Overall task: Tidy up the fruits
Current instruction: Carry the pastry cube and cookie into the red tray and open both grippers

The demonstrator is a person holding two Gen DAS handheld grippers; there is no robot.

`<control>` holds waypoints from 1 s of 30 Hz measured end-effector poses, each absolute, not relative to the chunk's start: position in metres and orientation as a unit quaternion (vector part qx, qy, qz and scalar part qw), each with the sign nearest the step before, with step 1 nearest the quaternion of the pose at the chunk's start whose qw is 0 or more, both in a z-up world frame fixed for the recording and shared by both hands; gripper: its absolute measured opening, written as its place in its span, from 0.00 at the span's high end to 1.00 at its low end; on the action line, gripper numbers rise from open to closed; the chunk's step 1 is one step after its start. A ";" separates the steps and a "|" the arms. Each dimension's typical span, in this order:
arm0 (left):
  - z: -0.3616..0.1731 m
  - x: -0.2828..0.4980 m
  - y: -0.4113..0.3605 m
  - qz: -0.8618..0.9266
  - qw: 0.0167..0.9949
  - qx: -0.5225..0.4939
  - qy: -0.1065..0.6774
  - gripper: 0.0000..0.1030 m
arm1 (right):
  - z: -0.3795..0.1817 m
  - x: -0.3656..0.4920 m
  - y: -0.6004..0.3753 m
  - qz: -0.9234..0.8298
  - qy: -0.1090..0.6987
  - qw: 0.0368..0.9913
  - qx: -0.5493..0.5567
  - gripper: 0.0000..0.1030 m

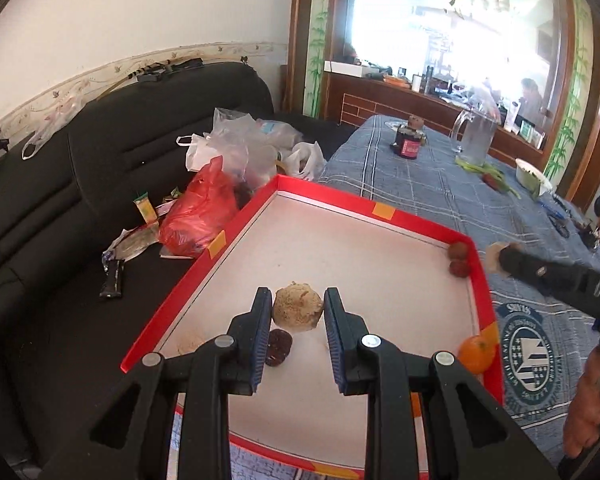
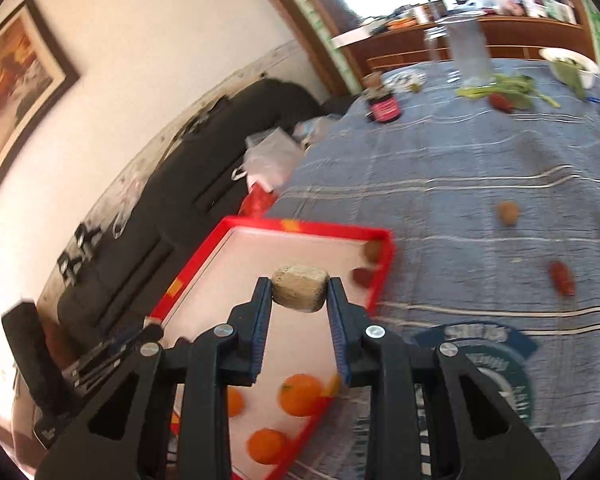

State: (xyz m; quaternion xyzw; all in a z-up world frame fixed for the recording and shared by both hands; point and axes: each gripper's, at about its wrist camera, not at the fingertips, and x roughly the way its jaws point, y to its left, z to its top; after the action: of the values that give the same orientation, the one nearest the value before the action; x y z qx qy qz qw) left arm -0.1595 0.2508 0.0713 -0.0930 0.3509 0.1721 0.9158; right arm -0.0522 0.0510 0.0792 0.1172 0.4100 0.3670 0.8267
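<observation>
Blue checked cloth (image 2: 440, 184) covers the bench, with a black sofa (image 1: 100, 152) along its left side under a cream wall. On the near part of the bench lies a shallow red-walled cardboard tray with a white floor (image 1: 320, 188).

From the left wrist view, the left tool (image 1: 298, 308) hangs over the tray's near half with its jaws apart. A rough beige round fruit (image 1: 298, 306) shows between the blue pads; whether the pads touch it cannot be told. A dark wrinkled purple fruit (image 1: 278, 346) lies on the tray floor just nearer, beside the left pad. Two small reddish-brown fruits (image 1: 459, 258) sit in the tray's far right corner, and an orange mandarin (image 1: 476, 352) rests against the right wall.

From the right wrist view, which is blurred, the right tool (image 2: 299, 294) is clamped on a second beige rough fruit (image 2: 299, 289), held above the tray. Three orange mandarins (image 2: 300, 394) lie in the tray's near end below it. To the right on the cloth, outside the tray, lie a small brown fruit (image 2: 508, 213) and a red oblong fruit (image 2: 562, 278), well apart.

At the far end of the bench stand a clear glass jug (image 1: 474, 134), a dark jar with a red label (image 1: 408, 142) and a white bowl (image 1: 534, 176).
</observation>
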 end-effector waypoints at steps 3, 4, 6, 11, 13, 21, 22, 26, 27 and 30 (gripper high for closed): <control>0.068 -0.155 0.248 0.168 0.916 -0.084 0.353 0.75 | 0.068 -0.058 0.079 0.374 0.424 0.820 0.087 0.71; 0.067 -0.154 0.247 0.168 0.916 -0.080 0.355 0.75 | 0.062 -0.059 0.088 0.374 0.431 0.818 0.076 0.71; 0.063 -0.150 0.247 0.170 0.914 -0.072 0.362 0.75 | 0.055 -0.061 0.098 0.376 0.439 0.814 0.062 0.71; 0.053 -0.138 0.257 0.182 0.902 -0.073 0.385 0.75 | 0.039 -0.055 0.108 0.375 0.459 0.804 0.046 0.70; 0.049 -0.135 0.261 0.183 0.898 -0.075 0.394 0.75 | 0.035 -0.054 0.110 0.375 0.466 0.800 0.044 0.70; 0.039 -0.132 0.268 0.187 0.885 -0.097 0.416 0.75 | 0.029 -0.052 0.126 0.373 0.482 0.792 0.020 0.70; 0.038 -0.131 0.268 0.187 0.883 -0.096 0.419 0.74 | 0.029 -0.052 0.126 0.373 0.480 0.794 0.020 0.70; 0.036 -0.129 0.269 0.189 0.878 -0.097 0.428 0.51 | 0.030 -0.050 0.127 0.370 0.484 0.793 0.020 0.70; 0.036 -0.129 0.268 0.191 0.878 -0.096 0.428 0.47 | 0.029 -0.049 0.128 0.365 0.488 0.792 0.016 0.70; 0.039 -0.132 0.267 0.193 0.878 -0.094 0.428 0.40 | 0.031 -0.048 0.128 0.367 0.493 0.789 0.014 0.70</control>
State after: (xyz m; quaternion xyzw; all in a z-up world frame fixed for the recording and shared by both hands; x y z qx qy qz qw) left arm -0.1319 0.2667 0.0389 -0.0940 0.4281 0.1928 0.8779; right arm -0.0481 0.1282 0.0306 0.0136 0.4931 0.3672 0.7886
